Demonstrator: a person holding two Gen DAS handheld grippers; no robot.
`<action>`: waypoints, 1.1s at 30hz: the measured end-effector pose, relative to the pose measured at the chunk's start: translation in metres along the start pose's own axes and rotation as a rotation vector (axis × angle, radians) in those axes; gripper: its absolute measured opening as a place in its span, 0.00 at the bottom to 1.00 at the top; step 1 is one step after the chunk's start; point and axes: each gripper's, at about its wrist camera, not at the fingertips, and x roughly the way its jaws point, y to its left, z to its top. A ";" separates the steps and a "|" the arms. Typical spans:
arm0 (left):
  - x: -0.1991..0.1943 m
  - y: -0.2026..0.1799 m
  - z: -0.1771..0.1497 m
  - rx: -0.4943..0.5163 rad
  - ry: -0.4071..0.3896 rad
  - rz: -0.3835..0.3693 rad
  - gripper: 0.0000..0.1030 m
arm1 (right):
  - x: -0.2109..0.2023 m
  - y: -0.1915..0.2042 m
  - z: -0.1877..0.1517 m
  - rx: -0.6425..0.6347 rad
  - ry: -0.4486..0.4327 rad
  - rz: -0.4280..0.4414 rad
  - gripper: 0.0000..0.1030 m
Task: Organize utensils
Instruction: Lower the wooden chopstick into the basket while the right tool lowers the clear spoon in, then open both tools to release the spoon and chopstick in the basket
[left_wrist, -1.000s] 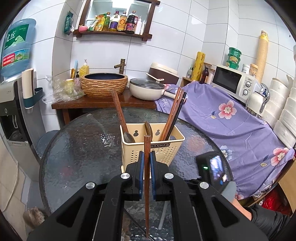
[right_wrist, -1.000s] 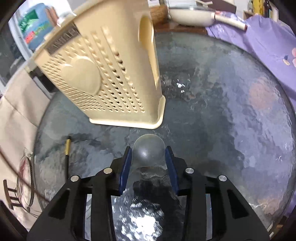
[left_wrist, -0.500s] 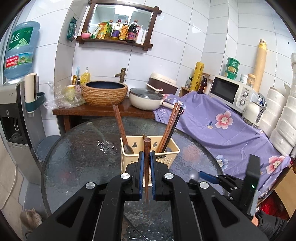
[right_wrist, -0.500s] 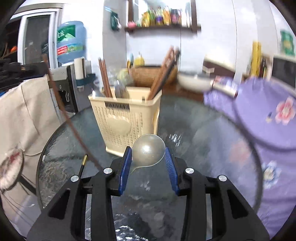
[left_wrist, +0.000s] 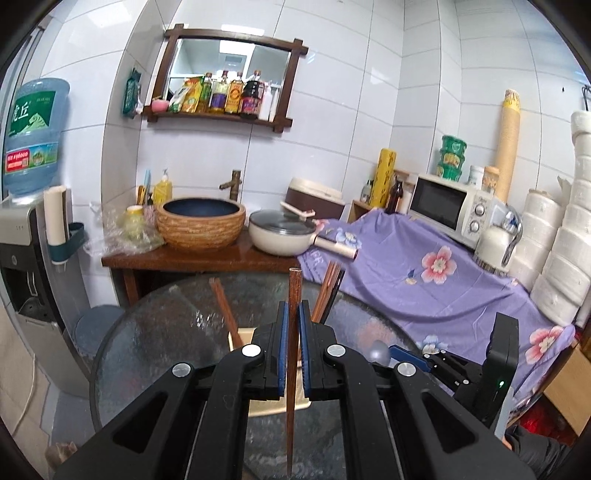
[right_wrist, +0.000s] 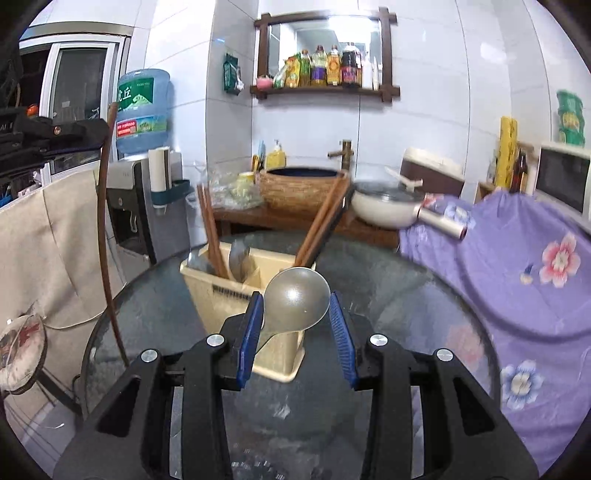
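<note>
My left gripper (left_wrist: 291, 325) is shut on a brown wooden chopstick (left_wrist: 294, 288) that stands upright between its blue pads, above the round glass table (left_wrist: 166, 332). Behind the jaws, mostly hidden, sits the beige utensil holder (left_wrist: 236, 338) with chopsticks (left_wrist: 221, 302) leaning in it. My right gripper (right_wrist: 297, 314) is shut on the bowl of a metal spoon (right_wrist: 297, 299), held above the table just in front of the beige holder (right_wrist: 218, 291). Wooden chopsticks (right_wrist: 321, 225) and metal utensils stand in that holder. At the far left the left gripper (right_wrist: 55, 133) holds its chopstick (right_wrist: 105, 221).
A purple floral cloth (right_wrist: 517, 277) covers the counter to the right, with a microwave (left_wrist: 447, 206) on it. Behind the table a wooden stand carries a woven basin (left_wrist: 201, 221) and a white pan (left_wrist: 280, 232). A water dispenser (left_wrist: 26, 236) stands left.
Both grippers have risen. The right one tipped up from facing the tabletop to looking across the holder, spoon still gripped. The holder has sunk behind the left jaws.
</note>
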 end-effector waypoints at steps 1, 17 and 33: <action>-0.001 0.001 0.005 0.001 -0.010 0.003 0.05 | 0.001 0.001 0.010 -0.018 -0.013 -0.012 0.37; 0.060 0.010 0.054 -0.010 -0.064 0.122 0.06 | 0.076 0.001 0.071 -0.111 -0.056 -0.226 0.37; 0.067 0.106 -0.053 -0.263 0.012 0.211 0.57 | 0.095 0.047 0.058 -0.403 -0.260 -0.471 0.37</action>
